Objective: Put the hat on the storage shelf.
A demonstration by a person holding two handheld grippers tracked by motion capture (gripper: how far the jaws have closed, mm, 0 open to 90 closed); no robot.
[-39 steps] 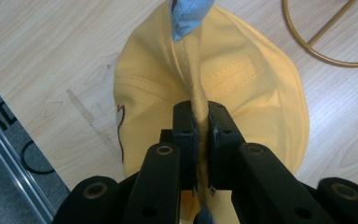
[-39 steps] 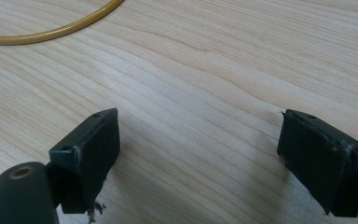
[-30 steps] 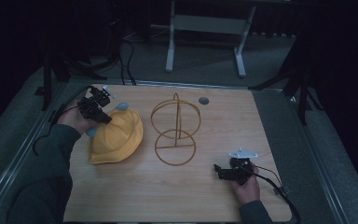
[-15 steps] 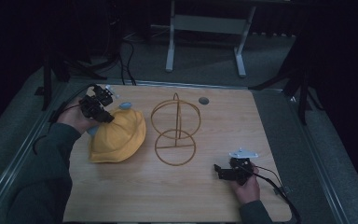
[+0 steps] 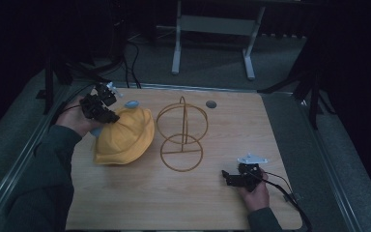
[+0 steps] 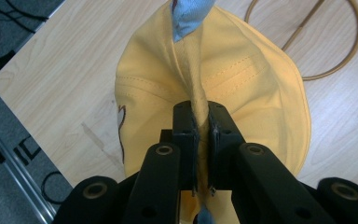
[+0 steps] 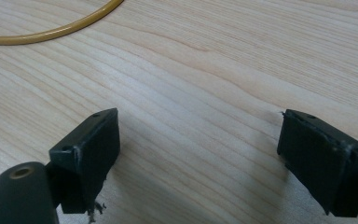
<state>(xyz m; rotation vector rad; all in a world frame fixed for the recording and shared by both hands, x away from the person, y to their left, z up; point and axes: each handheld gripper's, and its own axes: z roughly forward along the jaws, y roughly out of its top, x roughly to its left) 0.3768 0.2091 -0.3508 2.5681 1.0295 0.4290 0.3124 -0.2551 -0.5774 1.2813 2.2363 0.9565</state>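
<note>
Left gripper [image 6: 199,128] pinching a fold of yellow cap [image 5: 124,137], cap on table's [image 5: 222,203] left side beside wire stand [image 5: 181,135], right gripper [image 7: 198,158] jaws wide apart, low over bare wood.

A fold of the yellow cap [image 6: 242,93] is clamped between the two black jaws of the left gripper [image 6: 203,126]. A blue tab [image 6: 189,14] is seen at the fold's far end. The wooden counter [image 6: 65,79] and a wire stand [image 6: 326,42] are visible beyond.
</note>
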